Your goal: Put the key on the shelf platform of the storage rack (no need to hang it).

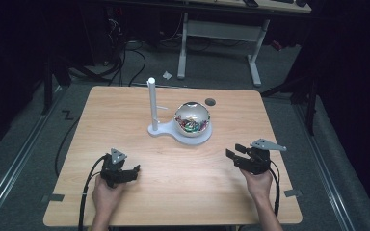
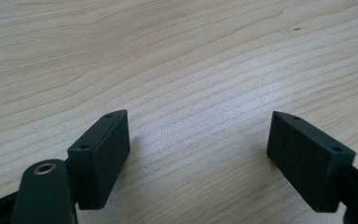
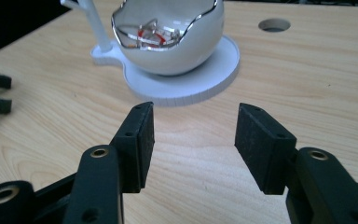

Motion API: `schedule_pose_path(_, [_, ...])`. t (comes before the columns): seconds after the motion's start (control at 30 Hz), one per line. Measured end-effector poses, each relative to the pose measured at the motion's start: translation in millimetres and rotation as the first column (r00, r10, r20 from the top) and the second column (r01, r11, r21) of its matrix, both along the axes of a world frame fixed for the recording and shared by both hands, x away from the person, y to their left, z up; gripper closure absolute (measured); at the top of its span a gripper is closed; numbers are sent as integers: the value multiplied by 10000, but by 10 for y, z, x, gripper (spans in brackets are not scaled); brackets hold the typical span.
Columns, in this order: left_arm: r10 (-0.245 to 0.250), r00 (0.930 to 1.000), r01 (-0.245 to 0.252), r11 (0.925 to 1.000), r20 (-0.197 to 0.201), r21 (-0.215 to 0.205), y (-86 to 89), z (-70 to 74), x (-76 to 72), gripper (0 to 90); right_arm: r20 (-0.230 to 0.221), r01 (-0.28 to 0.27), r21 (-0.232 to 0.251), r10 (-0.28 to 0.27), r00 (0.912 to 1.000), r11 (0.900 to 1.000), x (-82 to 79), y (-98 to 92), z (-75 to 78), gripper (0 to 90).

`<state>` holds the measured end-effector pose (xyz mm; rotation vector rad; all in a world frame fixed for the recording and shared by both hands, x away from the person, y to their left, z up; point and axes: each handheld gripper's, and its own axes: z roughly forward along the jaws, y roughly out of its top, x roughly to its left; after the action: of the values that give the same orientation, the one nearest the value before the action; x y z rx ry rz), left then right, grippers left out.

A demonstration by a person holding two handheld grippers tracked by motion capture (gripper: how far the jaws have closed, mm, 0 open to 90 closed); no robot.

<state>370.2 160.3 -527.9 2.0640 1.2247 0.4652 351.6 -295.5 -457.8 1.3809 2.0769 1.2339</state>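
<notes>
A shiny egg-shaped bowl (image 1: 191, 118) with a jagged silver rim holds colourful bits and sits on a white base (image 1: 183, 137) with an upright white post (image 1: 151, 103). In the right gripper view the bowl (image 3: 172, 42) and its base (image 3: 205, 79) lie just ahead of the jaws. My left gripper (image 1: 134, 171) rests low over the table's front left, open and empty; its own view shows the left gripper (image 2: 198, 140) over bare wood. My right gripper (image 1: 234, 150) hovers at the front right, open, nothing between its jaws, the right gripper (image 3: 193, 133) pointing at the bowl.
The wooden table (image 1: 125, 115) has a round cable hole (image 1: 210, 101) behind the bowl. Its edges drop to a grey floor with cables and a white desk frame (image 1: 219, 43) beyond. The left gripper's jaw tips show at the far left of the right gripper view.
</notes>
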Motion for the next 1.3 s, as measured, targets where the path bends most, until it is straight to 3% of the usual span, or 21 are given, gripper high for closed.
schedule_pose_path(0.27, [5, 10000, -5, 10000, 3, 4, 0, 0, 0, 215, -381, -131, -113, 126, 9992, 9999, 37, 37, -153, 511])
schedule_pose_path(0.47, [3, 10000, -3, 10000, 0, 5, 0, 0, 0, 215, -551, -186, -516, 157, 9984, 9985, 77, 65, -248, 510])
schedule_pose_path(0.7, [3, 10000, -3, 10000, 0, 7, 0, 0, 0, 216, -576, -44, -1061, -17, 9983, 9943, 124, 96, -382, 508])
schedule_pose_path(0.97, [5, 10000, -5, 10000, 1, 3, 0, 0, 0, 215, -838, 192, -1128, -287, 9961, 9934, 164, 66, -501, 507])
schedule_pose_path(1.3, [6, 10000, -6, 10000, 2, 3, 0, 0, 0, 215, -955, 344, -1940, -538, 9940, 9804, 211, 62, -585, 499])
